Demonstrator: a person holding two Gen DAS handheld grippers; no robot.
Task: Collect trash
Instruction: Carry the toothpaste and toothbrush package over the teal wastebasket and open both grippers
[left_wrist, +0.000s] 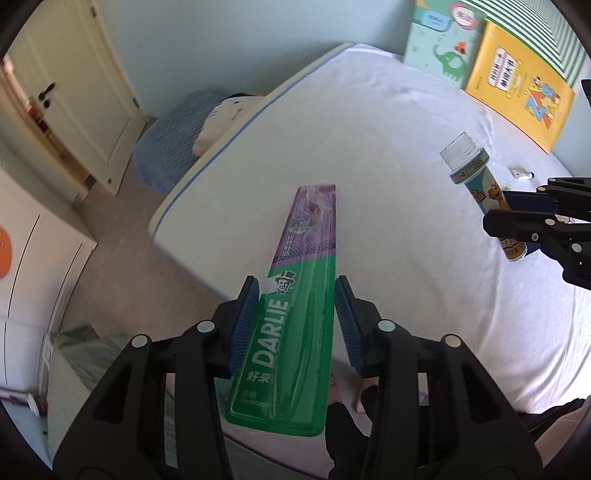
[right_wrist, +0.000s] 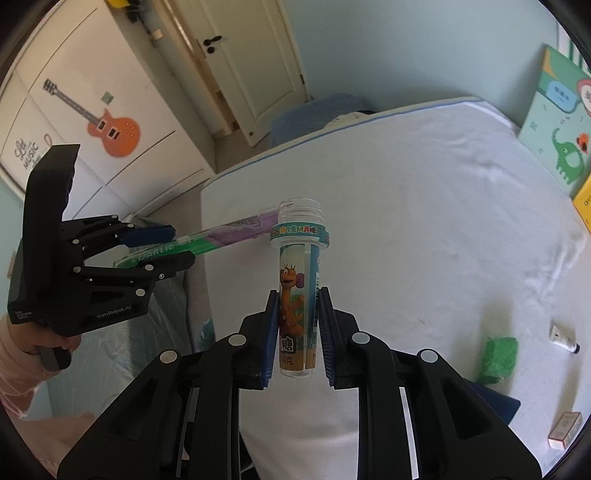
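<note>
My left gripper (left_wrist: 295, 306) is shut on a green and purple Darlie toothbrush pack (left_wrist: 291, 314), held in the air over the bed's near corner. The pack also shows in the right wrist view (right_wrist: 207, 240), held by the left gripper (right_wrist: 162, 251). My right gripper (right_wrist: 298, 325) is shut on a clear open-topped candy tube (right_wrist: 297, 291) with a cartoon dinosaur label, held upright above the white bed (right_wrist: 424, 221). In the left wrist view the tube (left_wrist: 476, 181) sits in the right gripper (left_wrist: 517, 218) at the right edge.
On the bed lie a green crumpled wrapper (right_wrist: 496, 360), a small white tube (right_wrist: 563, 336) and a small box (right_wrist: 565, 430). Colourful children's boards (left_wrist: 517, 81) lean against the wall. A blue mat (left_wrist: 173, 144), door (right_wrist: 251, 66) and white wardrobe (right_wrist: 92, 122) stand beyond.
</note>
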